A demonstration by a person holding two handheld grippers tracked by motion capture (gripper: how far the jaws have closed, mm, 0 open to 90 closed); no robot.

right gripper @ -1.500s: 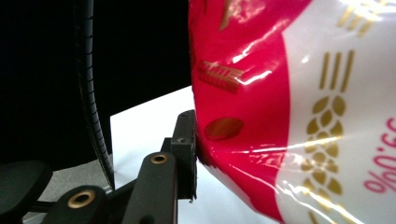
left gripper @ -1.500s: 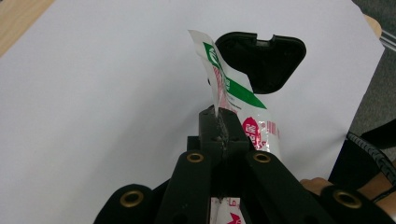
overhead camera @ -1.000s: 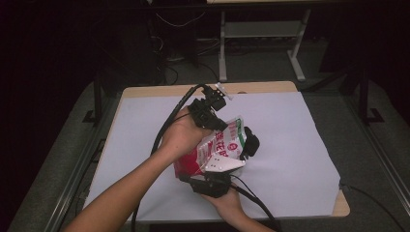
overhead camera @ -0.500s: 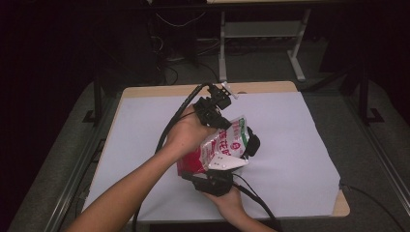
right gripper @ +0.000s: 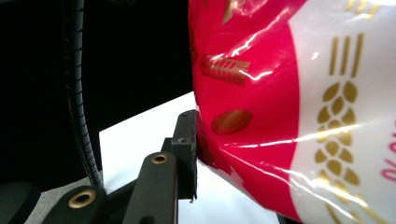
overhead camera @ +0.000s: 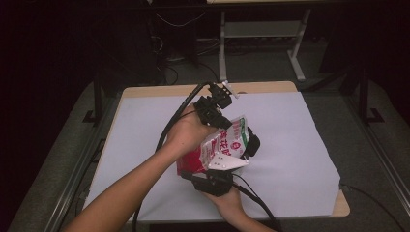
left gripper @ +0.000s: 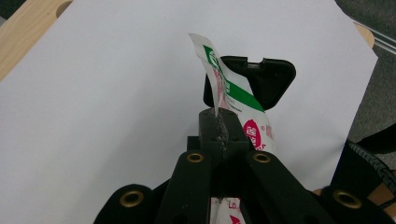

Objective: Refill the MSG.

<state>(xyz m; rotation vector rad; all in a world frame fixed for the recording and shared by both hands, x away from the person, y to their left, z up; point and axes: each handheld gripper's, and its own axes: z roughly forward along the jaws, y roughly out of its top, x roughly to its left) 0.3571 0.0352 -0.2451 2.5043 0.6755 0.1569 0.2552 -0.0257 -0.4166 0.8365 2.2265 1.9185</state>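
So I've got this red and white snack bag (overhead camera: 212, 150) up off the bench (overhead camera: 290, 125), roughly mid-bench and a bit toward the near side, pinned between both claws. As far as I can judge, the pickup part is done and I'm at the "get it open" stage: the top seal looks intact to me, no tear or gap I can see, so the actual pulling apart is all left to do. My left claw (left gripper: 218, 122) is clamped fully shut on the top edge of the bag, right on the crimped seal strip by the green band, with a bit of the flap sticking up past the tips toward the far side. In the high view you can see my left hand (overhead camera: 186, 133) coming over the top of the bag from the left with that claw's cable looping away toward the far edge. My right claw (overhead camera: 244, 147) comes in from the near side and grips the bag's fat lower body, so its jaws sit partly apart with the puffy red film squeezed between them; in the right gripper view one black pad (right gripper: 187, 149) is pressing a dent into the red film. The other pad pokes out behind the bag on its far right side in the left gripper view. My guess is the bag will be slippery and crinkly, so the seal grip could slide off if I yank too hard.
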